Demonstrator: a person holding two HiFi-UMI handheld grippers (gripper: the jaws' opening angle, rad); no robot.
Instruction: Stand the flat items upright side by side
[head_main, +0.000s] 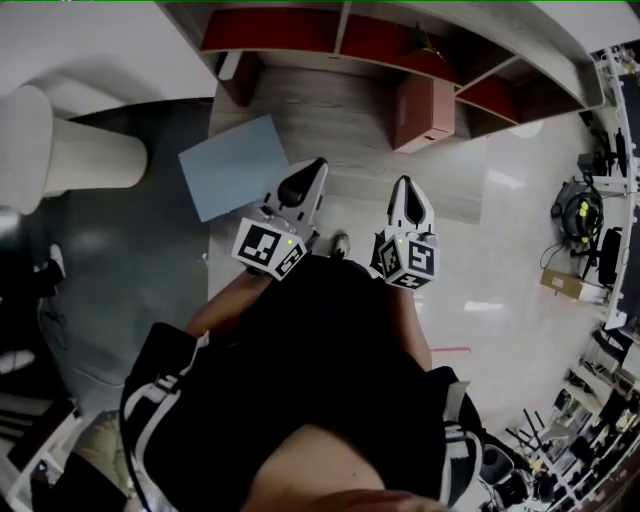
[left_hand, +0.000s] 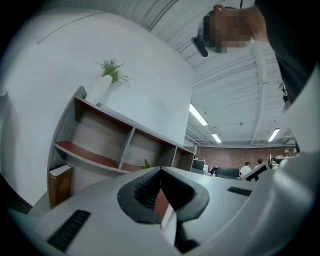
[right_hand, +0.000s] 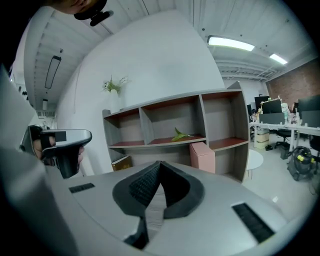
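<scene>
A flat pale-blue item (head_main: 232, 165) lies on the wooden base in front of the shelf unit (head_main: 350, 30). A pink book-like item (head_main: 424, 112) (right_hand: 202, 156) stands upright at the shelf's right part. A brown book (right_hand: 121, 162) (left_hand: 60, 185) stands at the shelf's lower left. My left gripper (head_main: 316, 166) (left_hand: 161, 170) hovers just right of the blue item, jaws shut with nothing between them. My right gripper (head_main: 404, 184) (right_hand: 160, 164) hangs in front of the pink item, also shut and empty. Both point at the shelf.
A white curved wall rises behind the shelf, with a vase of green sprigs (left_hand: 107, 75) on top. A green leaf (right_hand: 181, 134) lies on a middle shelf. A round white table (right_hand: 255, 160), cables and desks (head_main: 580, 210) stand to the right.
</scene>
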